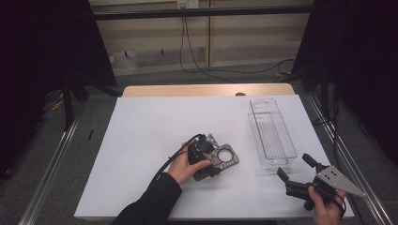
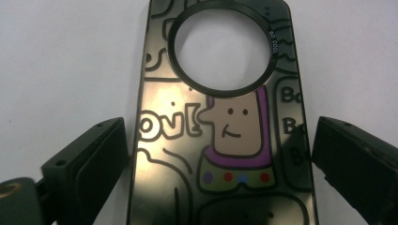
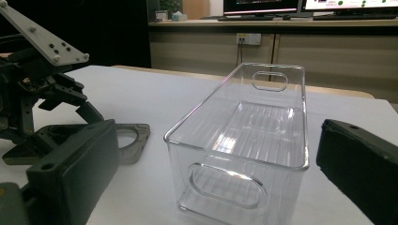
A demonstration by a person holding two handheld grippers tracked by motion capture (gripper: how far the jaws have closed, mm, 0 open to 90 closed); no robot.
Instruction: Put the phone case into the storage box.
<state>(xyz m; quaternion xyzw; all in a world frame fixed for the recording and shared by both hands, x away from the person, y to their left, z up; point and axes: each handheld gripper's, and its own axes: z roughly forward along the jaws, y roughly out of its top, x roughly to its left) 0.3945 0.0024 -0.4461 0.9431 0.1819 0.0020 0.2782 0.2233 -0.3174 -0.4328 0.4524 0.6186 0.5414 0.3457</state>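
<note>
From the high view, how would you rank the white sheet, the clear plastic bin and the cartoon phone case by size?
1. White sheet, by far the largest.
2. Clear plastic bin.
3. Cartoon phone case, smallest, though the left gripper covers part of it.

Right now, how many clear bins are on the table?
1. The clear bin stands empty on the table's right side, beyond the right gripper and right of the phone case under the left gripper.
</note>
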